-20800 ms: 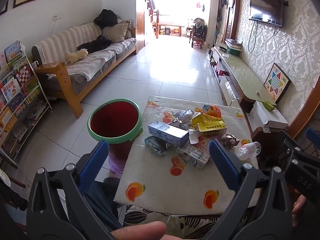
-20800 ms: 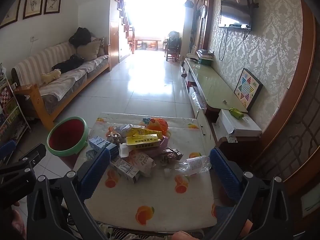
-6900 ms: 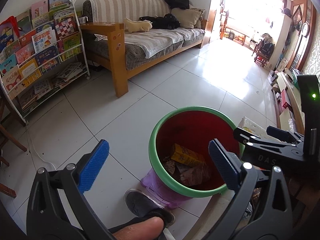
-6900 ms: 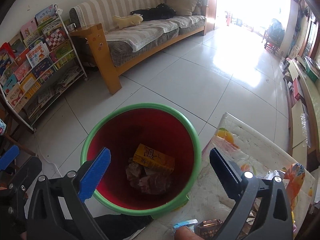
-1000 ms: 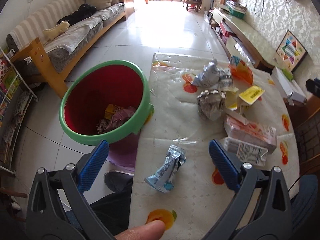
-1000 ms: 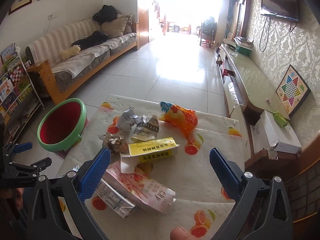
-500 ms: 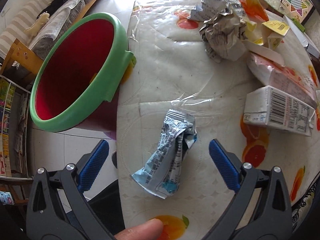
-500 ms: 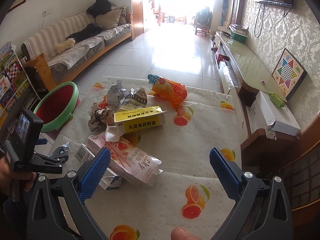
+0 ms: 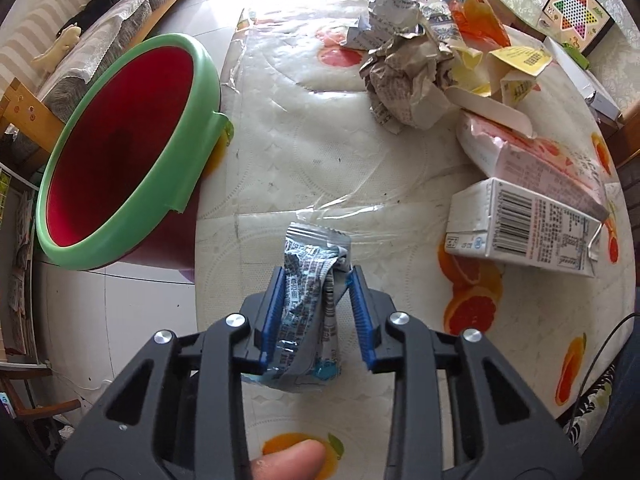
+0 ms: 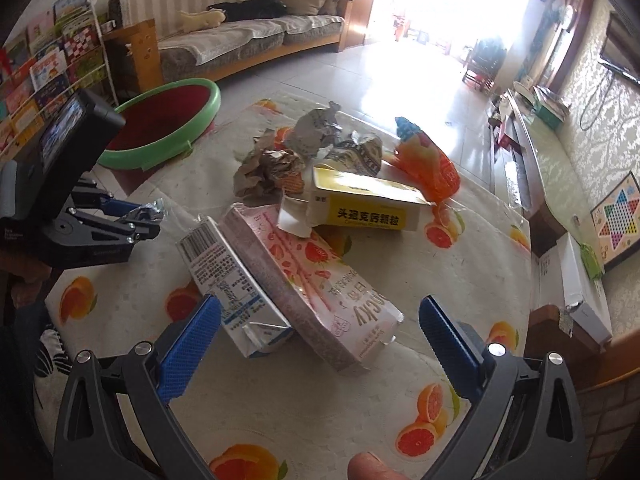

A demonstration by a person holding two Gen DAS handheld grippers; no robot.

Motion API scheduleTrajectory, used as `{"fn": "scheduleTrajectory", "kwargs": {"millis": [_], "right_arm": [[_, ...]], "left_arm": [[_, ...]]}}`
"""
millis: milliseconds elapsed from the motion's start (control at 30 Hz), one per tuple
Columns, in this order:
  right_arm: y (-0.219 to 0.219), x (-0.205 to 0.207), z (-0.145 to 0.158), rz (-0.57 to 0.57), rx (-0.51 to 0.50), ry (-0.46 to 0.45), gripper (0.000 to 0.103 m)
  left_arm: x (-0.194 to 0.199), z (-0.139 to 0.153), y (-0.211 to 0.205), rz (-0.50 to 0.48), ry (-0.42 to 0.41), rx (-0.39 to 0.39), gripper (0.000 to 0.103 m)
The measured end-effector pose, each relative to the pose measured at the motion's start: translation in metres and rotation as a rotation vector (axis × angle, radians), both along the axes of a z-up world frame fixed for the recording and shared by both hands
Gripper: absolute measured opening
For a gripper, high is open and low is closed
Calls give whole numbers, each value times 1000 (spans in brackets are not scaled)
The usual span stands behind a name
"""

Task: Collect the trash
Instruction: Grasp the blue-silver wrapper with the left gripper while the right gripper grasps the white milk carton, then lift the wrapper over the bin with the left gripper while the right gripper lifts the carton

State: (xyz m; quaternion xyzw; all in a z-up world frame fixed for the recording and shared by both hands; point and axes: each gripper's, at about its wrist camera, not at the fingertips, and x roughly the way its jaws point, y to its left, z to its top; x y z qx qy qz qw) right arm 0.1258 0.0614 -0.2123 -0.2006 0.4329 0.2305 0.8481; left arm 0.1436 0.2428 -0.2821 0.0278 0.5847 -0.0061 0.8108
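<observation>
left tongs (image 9: 316, 280): were open above the crumpled silver-blue foil wrapper (image 9: 312, 280) 0.5 s ago, now clamped on it
right tongs (image 10: 320, 320): moved in low over the white milk carton (image 10: 228, 276) and pink snack box (image 10: 316, 284), spread wide
desk (image 9: 300, 152): less trash than at start

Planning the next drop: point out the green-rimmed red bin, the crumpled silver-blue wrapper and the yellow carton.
Green-rimmed red bin (image 9: 168, 152), left wrist view, near rim.
Crumpled silver-blue wrapper (image 9: 310, 264), left wrist view, upper body between claw pads.
Yellow carton (image 10: 368, 214), right wrist view, printed front face.
</observation>
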Motion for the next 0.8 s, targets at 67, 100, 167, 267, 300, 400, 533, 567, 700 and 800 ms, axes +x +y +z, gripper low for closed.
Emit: {"fn": "scheduleTrajectory", "kwargs": {"millis": [67,100,167,267,300,400,533,567,700,800], "right_arm": [[16,-6,-6,56,-44,-28,94],[23,-8,-10,79,-60,-37,94],[35,-11,-18,114,-94,-54,91],[48,-12,-32,151,-150,-61,87],[51,-11,-37,160,-163,-59,86],[59,-8,-49,184,-213,-63,85],[68,-4,-68,208,-288,-70,81],[71,-3,-74,215,-298,-60,72],[71,-5,-78,230,-310,-65,61],[65,-3,-70,208,-283,-65,41]], "left_arm": [[-4,10,1,13,-27,-26,31],[-5,16,2,18,-43,-34,31],[-8,27,4,27,-71,-50,31],[-4,40,6,40,-107,-72,31],[-2,43,8,42,-117,-74,31],[-2,53,12,42,-142,-71,31],[-1,56,17,37,-163,-56,31],[-1,55,18,37,-166,-60,31],[-1,55,22,54,-173,-79,31],[-1,58,23,68,-186,-93,31]]}}
